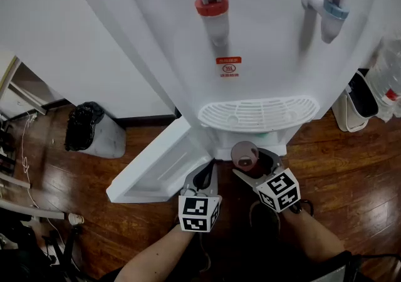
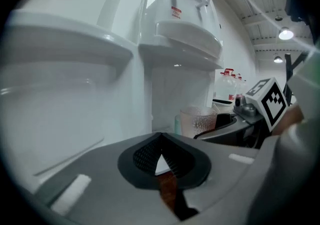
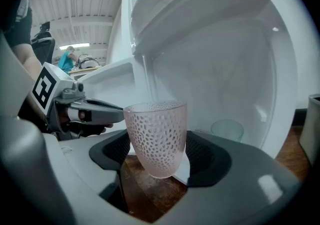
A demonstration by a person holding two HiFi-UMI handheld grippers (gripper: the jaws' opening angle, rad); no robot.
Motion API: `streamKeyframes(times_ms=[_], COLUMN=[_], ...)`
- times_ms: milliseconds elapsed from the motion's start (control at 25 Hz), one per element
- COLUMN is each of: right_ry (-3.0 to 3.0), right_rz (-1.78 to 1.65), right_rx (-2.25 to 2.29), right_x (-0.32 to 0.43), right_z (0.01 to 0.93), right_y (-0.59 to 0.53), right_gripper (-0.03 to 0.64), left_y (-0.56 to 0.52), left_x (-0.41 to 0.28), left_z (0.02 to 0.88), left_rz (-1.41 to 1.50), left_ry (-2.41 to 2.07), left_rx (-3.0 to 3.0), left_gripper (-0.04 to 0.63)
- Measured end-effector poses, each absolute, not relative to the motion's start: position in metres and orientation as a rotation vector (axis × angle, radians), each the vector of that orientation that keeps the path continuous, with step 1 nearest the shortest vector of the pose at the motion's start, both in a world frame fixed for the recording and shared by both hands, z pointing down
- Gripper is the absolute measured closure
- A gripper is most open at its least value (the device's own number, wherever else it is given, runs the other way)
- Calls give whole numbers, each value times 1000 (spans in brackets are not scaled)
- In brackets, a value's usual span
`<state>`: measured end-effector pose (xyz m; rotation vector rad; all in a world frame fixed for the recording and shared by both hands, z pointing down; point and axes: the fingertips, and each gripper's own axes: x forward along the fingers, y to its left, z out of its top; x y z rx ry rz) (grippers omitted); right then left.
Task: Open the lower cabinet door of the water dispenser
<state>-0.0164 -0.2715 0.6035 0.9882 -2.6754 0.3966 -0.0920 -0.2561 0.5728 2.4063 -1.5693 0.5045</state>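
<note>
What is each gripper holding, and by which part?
The right gripper holds the pink dimpled cup upright, pads on opposite sides of its lower body. The left gripper is shut on nothing.

an office-like workroom: a white floor-standing water dispenser (image 1: 263, 55) against a plain white wall (image 1: 75, 36), a dark wood plank floor (image 1: 150, 224), a waste bin (image 1: 94, 130) lined with a black bag, spare water bottles (image 2: 231, 86), a ribbed ceiling (image 2: 270, 14) with lamps, a person (image 3: 66, 60) further off.
</note>
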Motion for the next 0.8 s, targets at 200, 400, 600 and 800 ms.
streamKeyframes(times_ms=[200, 400, 600, 800], right_ry=[-2611, -2578, -2547, -2514], right_rz=[422, 485, 494, 483], right_rx=[1077, 1133, 1192, 1227], right_x=[-17, -19, -19, -22], right_z=[634, 655, 668, 681], right_y=[-296, -315, -333, -349], right_gripper=[267, 267, 267, 267], left_y=[-263, -263, -271, -274], left_x=[-98, -90, -91, -86], left_z=[591, 600, 608, 614], left_rz=[565, 570, 538, 536], left_ry=[-1586, -1541, -1512, -1484], left_rx=[2363, 2345, 2320, 2309], left_gripper=[593, 593, 594, 594])
